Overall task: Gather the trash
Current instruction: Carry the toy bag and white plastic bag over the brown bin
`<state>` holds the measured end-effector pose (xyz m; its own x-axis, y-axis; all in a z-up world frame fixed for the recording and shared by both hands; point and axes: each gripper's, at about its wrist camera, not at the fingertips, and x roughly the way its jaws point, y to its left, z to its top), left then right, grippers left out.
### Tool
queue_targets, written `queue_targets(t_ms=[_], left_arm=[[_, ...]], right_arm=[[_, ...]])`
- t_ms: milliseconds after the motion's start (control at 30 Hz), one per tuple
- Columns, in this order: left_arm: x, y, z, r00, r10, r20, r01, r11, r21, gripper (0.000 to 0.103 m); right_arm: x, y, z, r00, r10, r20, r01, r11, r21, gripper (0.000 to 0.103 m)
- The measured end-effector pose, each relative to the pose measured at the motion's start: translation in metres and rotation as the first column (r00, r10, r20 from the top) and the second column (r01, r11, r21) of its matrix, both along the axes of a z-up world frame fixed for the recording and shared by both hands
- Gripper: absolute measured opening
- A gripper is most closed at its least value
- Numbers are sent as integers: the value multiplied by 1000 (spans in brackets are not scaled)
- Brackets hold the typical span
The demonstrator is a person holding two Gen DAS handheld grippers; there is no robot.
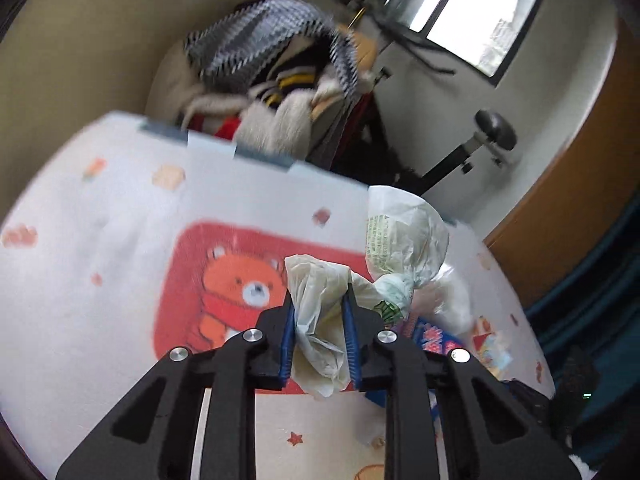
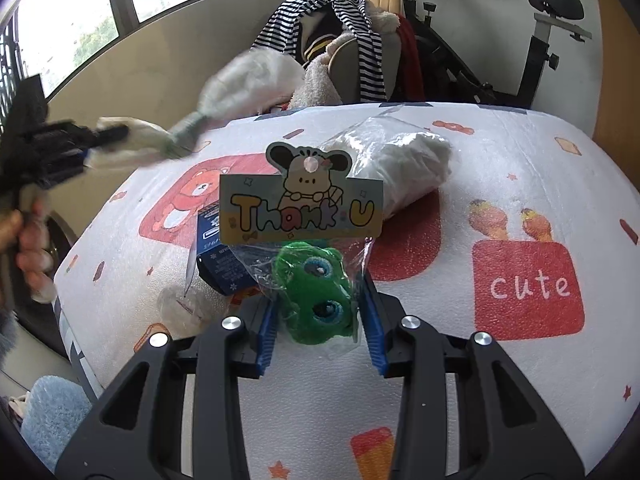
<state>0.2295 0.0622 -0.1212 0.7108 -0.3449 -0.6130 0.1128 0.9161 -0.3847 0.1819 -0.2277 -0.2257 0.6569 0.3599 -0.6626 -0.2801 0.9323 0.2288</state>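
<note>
Right wrist view shows the table (image 2: 500, 184) as the biggest thing, covered in a white cloth printed with a red bear patch and a red "cute" patch. Behind it stands a chair (image 2: 352, 56) heaped with striped and fleecy clothes, and an exercise bike (image 2: 536, 52) to the right. On the cloth lies a clear bag of white stuff (image 2: 404, 160), a blue box (image 2: 218, 256) and a small clear wrapper (image 2: 186, 308).

The right gripper (image 2: 320, 320) has its blue pads on either side of a packaged green plush toy (image 2: 316, 296) with a "Thank U" card; whether they press it I cannot tell.

The left gripper (image 1: 319, 328) is lifted above the table, pinching a crumpled pale plastic bag (image 1: 320, 320) whose printed bulk trails off to the right.
</note>
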Motion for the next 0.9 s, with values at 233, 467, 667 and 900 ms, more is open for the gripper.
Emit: queue_targets(t_ms=[233,467,667,900], left_arm=[[-50,19,44,997,-46,54,44,998,35,21],[-110,31,54,996,-72,58,70,997,26,21],[-159,21,48,989,-135,54,134,991,17,21],[-211,1,31,974,-225,39,224,974,32,21]], right_arm=[[-27,-11,39,998,-7,59,5,1000,24,39],[-67,-22,70,993,-1,119,0,1000,11,39],[-110,-25,84,987,18,161,-9,998,-57,39],[-143,-32,86,988,11,152,-7,1000,-27,39]])
